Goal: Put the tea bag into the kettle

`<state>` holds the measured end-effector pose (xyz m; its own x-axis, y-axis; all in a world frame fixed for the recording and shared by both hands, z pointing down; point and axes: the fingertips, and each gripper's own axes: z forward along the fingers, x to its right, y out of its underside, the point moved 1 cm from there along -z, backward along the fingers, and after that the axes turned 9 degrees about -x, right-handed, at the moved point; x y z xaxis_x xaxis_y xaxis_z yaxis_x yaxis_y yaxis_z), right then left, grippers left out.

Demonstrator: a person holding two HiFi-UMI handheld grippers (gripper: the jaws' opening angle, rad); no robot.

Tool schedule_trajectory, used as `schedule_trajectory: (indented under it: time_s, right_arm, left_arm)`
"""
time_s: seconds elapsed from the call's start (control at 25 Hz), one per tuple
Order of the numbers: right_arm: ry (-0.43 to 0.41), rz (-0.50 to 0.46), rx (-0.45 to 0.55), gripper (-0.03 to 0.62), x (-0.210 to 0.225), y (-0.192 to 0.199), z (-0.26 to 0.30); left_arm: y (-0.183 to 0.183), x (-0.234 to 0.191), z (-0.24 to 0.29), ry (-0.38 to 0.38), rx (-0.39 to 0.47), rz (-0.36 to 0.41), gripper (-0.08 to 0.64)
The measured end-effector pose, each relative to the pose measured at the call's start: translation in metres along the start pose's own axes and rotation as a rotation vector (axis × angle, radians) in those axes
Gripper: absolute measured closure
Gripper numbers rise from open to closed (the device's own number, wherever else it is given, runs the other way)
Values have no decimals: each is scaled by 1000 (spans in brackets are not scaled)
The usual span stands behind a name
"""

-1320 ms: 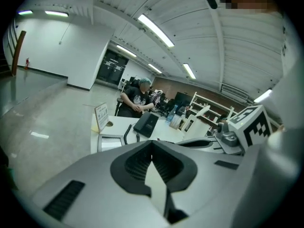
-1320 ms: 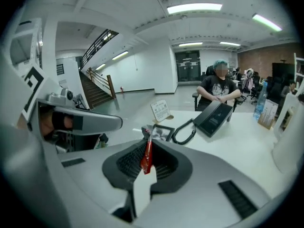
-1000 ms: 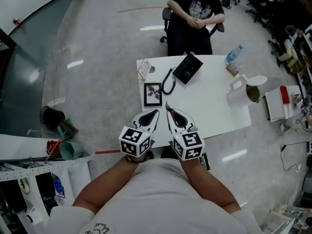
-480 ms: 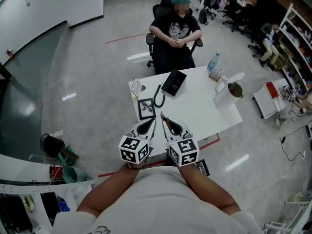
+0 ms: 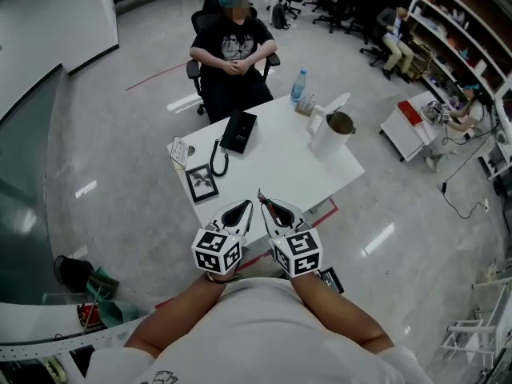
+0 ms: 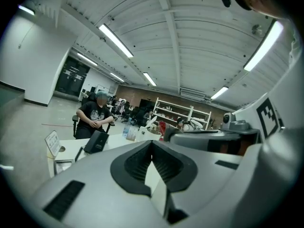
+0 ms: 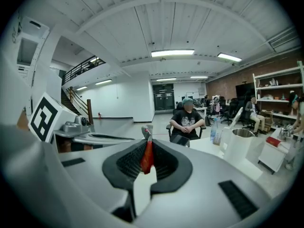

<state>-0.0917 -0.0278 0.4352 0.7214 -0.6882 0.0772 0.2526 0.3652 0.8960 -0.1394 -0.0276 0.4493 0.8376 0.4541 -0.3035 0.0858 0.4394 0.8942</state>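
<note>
- Slipping looks like the first worry from where I stand. The right hand-held gripper (image 7: pixel 146 144) has its jaws nearly together on a small red tea bag (image 7: pixel 147 158). That is a thin hold on a soft thing, and a jolt on the way across could drop the bag on the bench (image 5: pixel 272 166) or the floor.
- The bag stands upright between the pads, with a scrap of paper tag poking out past the tips. It is held close in by the holder's body, at the bench's near edge.
- The left hand-held gripper (image 6: pixel 152 144) is just beside the right one, with its jaws closed on nothing.
- A framed picture (image 5: pixel 202 184), a looped black cable (image 5: pixel 218 157) and a black box (image 5: pixel 238 130) lie further out, toward the left. They are clear of a straight path to the right.
- The kettle (image 5: pixel 328 134) stands at the far right corner with its lid tipped up. It is well apart from the bag, ahead and to the right of the hand-held gripper that holds it.
- I'd guess a release made too early or off-centre would leave the bag on the rim or outside. A careless reach could also nudge the bottle (image 5: pixel 298 86) just behind the kettle.
- A seated person (image 5: pixel 232 50) waits beyond the far side.
</note>
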Motion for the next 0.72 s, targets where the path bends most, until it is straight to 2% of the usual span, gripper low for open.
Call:
schedule_trajectory:
  time_s: [0.2,0.4,0.72]
  right_arm:
    - [95,56,24,558,57,18,-39]
    - [159,94,34,558,120,35,-83]
    - [153,80,20,558,208,48,-128]
  left_arm:
    - [-3,50,49,81,-24,51,551]
    - [2,105,100,131,-48,69,551]
    - [5,186,180,172,-68,77,551]
